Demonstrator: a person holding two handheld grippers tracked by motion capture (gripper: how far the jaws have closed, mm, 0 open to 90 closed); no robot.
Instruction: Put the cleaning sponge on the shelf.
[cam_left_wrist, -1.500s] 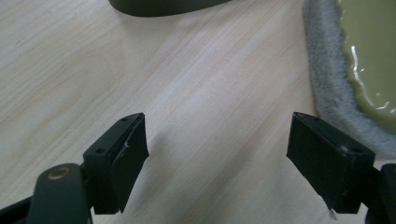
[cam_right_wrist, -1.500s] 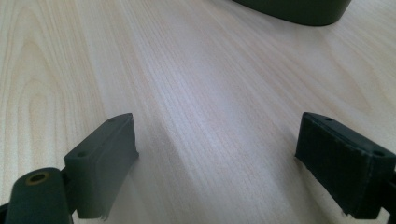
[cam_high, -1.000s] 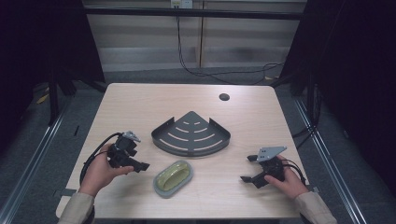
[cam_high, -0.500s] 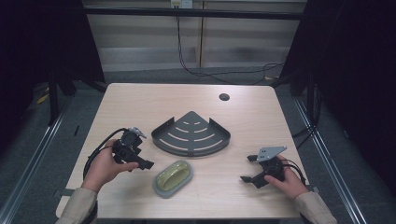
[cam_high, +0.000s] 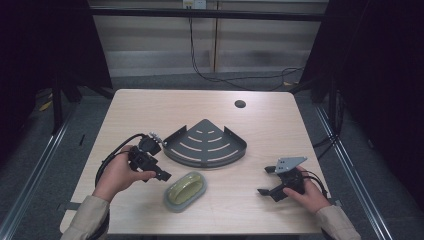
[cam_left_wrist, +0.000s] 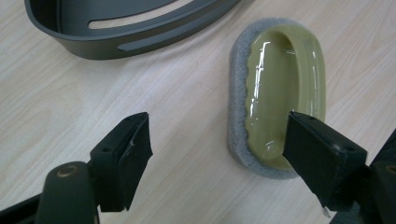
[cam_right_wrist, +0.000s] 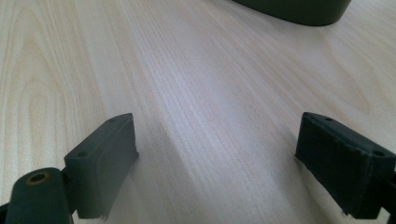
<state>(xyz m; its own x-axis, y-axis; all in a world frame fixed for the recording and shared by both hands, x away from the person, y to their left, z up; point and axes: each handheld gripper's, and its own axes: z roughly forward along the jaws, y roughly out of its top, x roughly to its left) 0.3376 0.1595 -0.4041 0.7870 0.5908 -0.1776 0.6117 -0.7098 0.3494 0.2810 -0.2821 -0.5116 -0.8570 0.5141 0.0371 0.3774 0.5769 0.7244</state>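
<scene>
An olive-green oval scrubber on a grey pad (cam_high: 185, 191) lies near the table's front edge, left of middle. Just behind it sits a dark grey corner shelf (cam_high: 205, 145) with slots in its floor. My left gripper (cam_high: 159, 170) hovers left of the scrubber, tilted down toward it and open. In the left gripper view the scrubber (cam_left_wrist: 280, 93) lies ahead, partly behind the right-hand jaw of my left gripper (cam_left_wrist: 219, 140). The shelf's wall (cam_left_wrist: 130, 32) runs along the top. My right gripper (cam_high: 266, 180) rests at the front right, open. Bare wood lies between its jaws (cam_right_wrist: 215, 140).
A small black round hole (cam_high: 240, 104) marks the table's far side. A black cable loops from the left gripper over the table's left part (cam_high: 107, 160). Dark frame posts stand at both sides. The shelf's edge (cam_right_wrist: 299, 11) shows at the top of the right gripper view.
My left hand has lifted a little and shifted right, toward the shelf and scrubber. The right hand and the scrubber have stayed put.
</scene>
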